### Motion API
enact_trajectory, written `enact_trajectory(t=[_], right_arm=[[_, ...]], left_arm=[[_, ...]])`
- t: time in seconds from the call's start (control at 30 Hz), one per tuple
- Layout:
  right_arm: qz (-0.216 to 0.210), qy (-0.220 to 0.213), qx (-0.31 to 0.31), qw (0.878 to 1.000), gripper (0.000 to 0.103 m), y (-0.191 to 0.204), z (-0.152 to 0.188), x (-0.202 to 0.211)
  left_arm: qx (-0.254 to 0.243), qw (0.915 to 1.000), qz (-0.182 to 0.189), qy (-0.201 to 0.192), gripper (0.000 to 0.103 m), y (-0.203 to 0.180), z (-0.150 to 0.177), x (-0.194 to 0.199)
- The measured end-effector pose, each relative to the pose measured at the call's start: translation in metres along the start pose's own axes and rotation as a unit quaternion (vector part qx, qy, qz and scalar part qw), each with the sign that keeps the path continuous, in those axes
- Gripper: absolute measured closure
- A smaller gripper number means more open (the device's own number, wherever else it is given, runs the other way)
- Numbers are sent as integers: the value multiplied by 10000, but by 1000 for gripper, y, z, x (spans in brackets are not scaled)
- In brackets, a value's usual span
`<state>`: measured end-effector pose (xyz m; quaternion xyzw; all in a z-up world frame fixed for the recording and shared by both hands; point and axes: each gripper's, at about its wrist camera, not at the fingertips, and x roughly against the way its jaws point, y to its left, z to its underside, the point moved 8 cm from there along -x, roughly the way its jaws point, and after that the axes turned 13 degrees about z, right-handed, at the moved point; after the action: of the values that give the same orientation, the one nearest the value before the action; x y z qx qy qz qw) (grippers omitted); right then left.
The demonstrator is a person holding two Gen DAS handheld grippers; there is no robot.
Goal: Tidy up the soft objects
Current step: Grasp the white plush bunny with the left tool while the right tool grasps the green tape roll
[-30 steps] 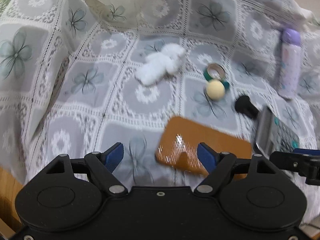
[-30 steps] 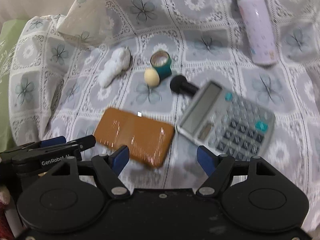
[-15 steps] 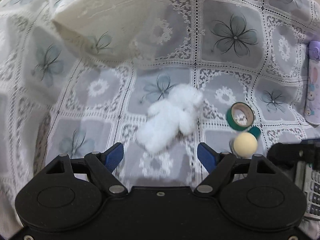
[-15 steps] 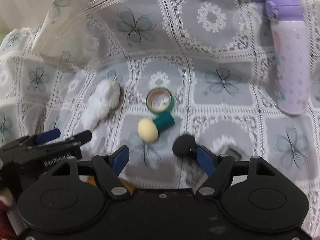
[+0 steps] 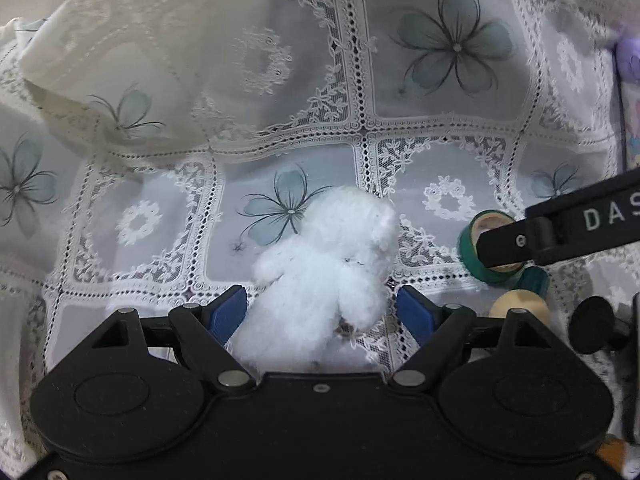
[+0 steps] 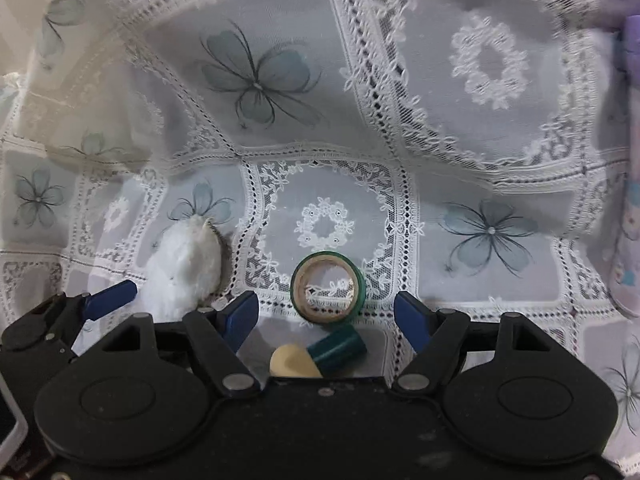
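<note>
While the white plush toy (image 5: 320,268) lay ungrasped on the lace cloth (image 5: 440,120) between the left gripper's (image 5: 320,312) just-widened jaws, nothing looked sorted yet (right gripper (image 6: 326,316) also open).

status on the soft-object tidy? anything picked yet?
Nothing looks done: the white plush toy lies on the lace cloth, ungrasped. In hand: the left tool straddles it, jaws just opening, pads not pressing. The right tool is open around the green tape roll and the cream-and-green piece. Left: grasp, lift and place.
</note>
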<state>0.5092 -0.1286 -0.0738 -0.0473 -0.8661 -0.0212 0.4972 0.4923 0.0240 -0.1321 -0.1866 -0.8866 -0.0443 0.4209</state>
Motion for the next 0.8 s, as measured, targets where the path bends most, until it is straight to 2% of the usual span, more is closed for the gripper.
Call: enact_trajectory(t=[0.1,0.17,0.4,0.53,0.6,0.7,0.73,0.77,0.8], right_arm=[[56,42,30,10000,28,4,0,-12],[86,80,46,9999,29,6,0,-20],[157,128,99,9997,26,8,1,-35],[273,64,242,9993,26,14,3,-37],[356,22,334,9988,34,17,5,-37],[602,-91,531,9967,47,20,7,-36],[606,-113,576,9964,50,21,8,-35],[613,-126,612,9962,56,21,8,-34],[622,-134,629,9960,56,23,9,-33]], left_arm=[[47,9999,17,97,16,5,3,-14],[76,10000,50,10,9,9,2,-17],[7,9998,175,24,4,11,2,-20],[37,9998,208,69,4,13,1,-22],[23,9998,212,55,4,14,-1,-23],[33,9995,306,6,10,13,-1,-19],[33,9995,312,-11,18,13,-2,-17],[28,9995,315,-41,30,13,-3,-15],[21,9994,330,-70,37,13,-4,-12]])
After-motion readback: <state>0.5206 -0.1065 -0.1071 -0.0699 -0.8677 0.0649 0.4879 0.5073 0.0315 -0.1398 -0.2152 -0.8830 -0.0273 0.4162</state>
